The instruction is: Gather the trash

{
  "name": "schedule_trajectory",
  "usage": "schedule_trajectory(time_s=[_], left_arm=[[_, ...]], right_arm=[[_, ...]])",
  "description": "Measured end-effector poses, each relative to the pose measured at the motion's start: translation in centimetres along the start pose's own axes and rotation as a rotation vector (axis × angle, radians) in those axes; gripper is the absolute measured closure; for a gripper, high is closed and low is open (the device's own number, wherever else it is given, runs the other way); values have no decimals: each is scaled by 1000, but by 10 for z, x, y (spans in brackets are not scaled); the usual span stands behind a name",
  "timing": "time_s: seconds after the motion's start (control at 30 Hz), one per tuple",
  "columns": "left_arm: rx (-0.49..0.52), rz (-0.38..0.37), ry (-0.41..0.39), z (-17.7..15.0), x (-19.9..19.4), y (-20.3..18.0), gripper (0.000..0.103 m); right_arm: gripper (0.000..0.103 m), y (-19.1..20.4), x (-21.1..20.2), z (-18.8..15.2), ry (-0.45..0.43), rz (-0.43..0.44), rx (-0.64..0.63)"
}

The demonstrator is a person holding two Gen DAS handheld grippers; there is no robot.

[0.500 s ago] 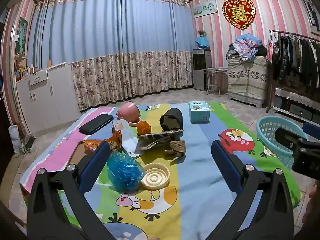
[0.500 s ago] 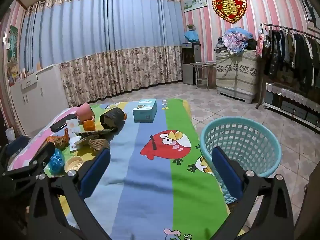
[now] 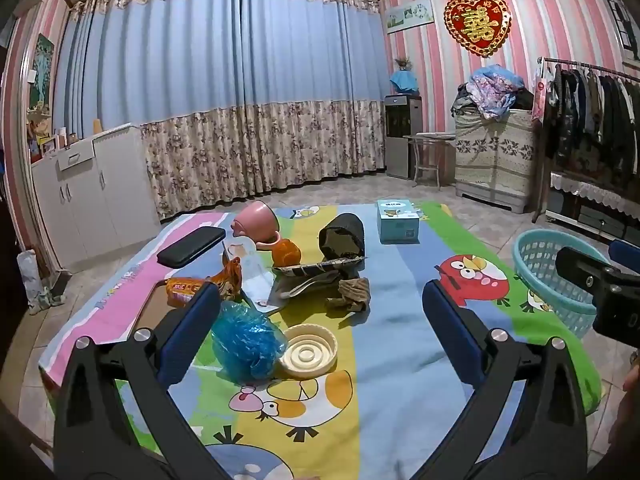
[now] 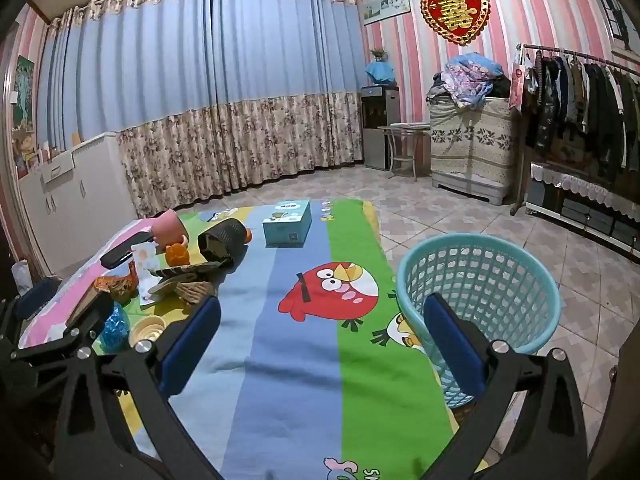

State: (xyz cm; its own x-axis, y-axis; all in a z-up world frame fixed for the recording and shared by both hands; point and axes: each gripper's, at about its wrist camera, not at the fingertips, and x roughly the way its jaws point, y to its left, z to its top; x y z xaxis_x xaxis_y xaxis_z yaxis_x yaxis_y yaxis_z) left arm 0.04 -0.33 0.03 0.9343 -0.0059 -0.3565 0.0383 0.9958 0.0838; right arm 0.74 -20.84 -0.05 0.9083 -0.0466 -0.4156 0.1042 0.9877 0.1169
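Trash lies on the cartoon mat (image 3: 400, 352): a crumpled blue plastic bag (image 3: 246, 344), a cream round lid (image 3: 308, 352), a brown crumpled scrap (image 3: 352, 294), an orange snack wrapper (image 3: 188, 286) and a white packet (image 3: 250, 272). My left gripper (image 3: 319, 290) hovers open just short of the bag and lid, nothing between its fingers. My right gripper (image 4: 322, 302) is open and empty over the mat's bare green and blue stripes. The teal mesh basket (image 4: 480, 280) stands on the floor behind its right finger (image 4: 452, 344).
Farther back on the mat lie a pink cup (image 3: 258, 224), a black case (image 3: 192, 246), a black cylinder (image 3: 342, 236), a small orange object (image 3: 286, 254) and a teal box (image 3: 398, 220). White cabinets (image 3: 92, 192) stand left, a clothes rack (image 4: 580, 92) right.
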Motion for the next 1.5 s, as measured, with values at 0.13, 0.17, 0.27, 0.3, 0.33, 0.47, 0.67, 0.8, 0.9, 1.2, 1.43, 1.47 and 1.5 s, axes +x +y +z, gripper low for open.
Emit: schedule_trajectory(time_s=[0.13, 0.17, 0.27, 0.3, 0.33, 0.47, 0.67, 0.8, 0.9, 1.2, 1.43, 1.47, 1.5], left_arm=[[1, 2, 1, 0, -1, 0, 5], [1, 1, 1, 0, -1, 0, 5], [0, -1, 3, 0, -1, 0, 5], [-1, -1, 4, -1, 0, 0, 5], [-1, 0, 5, -1, 0, 0, 5], [-1, 0, 4, -1, 0, 0, 5], [1, -8, 13, -3, 2, 1, 5], [7, -14, 20, -4, 4, -1, 5], [8, -14, 20, -5, 5, -1, 5], [13, -13, 23, -7, 6, -3, 5], [19, -14, 22, -6, 6, -4, 5], [19, -15, 23, -6, 6, -5, 5], [19, -15, 23, -6, 6, -5, 5]], right_arm=[[4, 1, 1, -1, 1, -1, -2], [4, 0, 1, -1, 1, -1, -3], [4, 0, 0, 0, 2, -1, -3], [4, 0, 0, 0, 2, -1, -4], [4, 1, 0, -1, 2, -1, -4], [4, 1, 0, -1, 4, 0, -5], [4, 2, 1, -1, 6, -2, -7], [4, 1, 2, -3, 11, -4, -7], [4, 1, 3, -4, 11, -5, -9], [4, 1, 4, -4, 13, -6, -10], [4, 1, 4, -5, 14, -8, -13], [4, 2, 5, -5, 14, -9, -14], [4, 2, 5, -5, 14, -10, -15]])
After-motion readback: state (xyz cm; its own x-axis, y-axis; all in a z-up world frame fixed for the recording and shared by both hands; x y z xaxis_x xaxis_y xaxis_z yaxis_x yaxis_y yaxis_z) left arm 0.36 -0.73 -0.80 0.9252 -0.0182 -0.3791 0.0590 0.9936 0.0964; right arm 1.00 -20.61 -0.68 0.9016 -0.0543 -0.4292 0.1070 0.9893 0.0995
